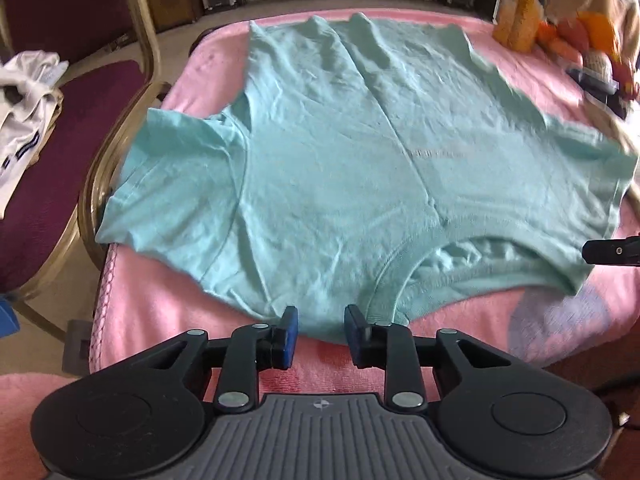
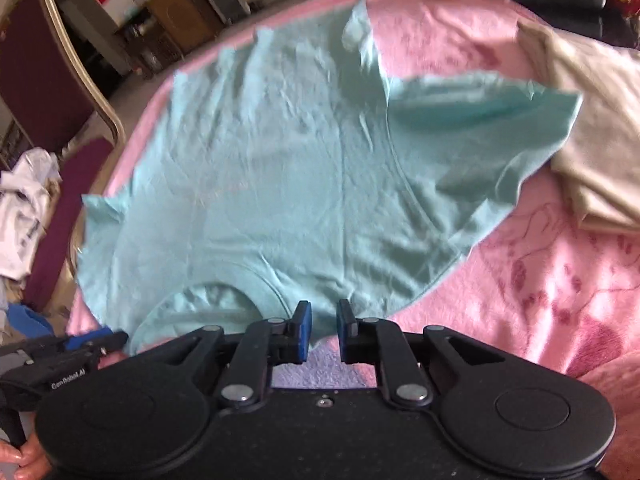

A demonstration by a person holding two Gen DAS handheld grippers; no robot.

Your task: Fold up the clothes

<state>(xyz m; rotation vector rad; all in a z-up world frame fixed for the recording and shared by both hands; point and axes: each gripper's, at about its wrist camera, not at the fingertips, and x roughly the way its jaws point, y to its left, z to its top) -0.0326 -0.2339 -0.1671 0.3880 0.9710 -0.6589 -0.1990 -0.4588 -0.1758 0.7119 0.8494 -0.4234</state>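
While both grippers' jaws stand parted, the teal T-shirt (image 1: 360,152) lies flat, its shoulder edge between each pair.

My left camera sits low behind my left claw (image 1: 321,334), close to the near edge, looking forward across the t-shirt (image 1: 360,152) toward a chair (image 1: 60,120). My right camera looks likewise past my right claw (image 2: 324,330), angled leftward. Both share the t-shirt (image 2: 280,168), pink blanket (image 2: 540,272) and collar.
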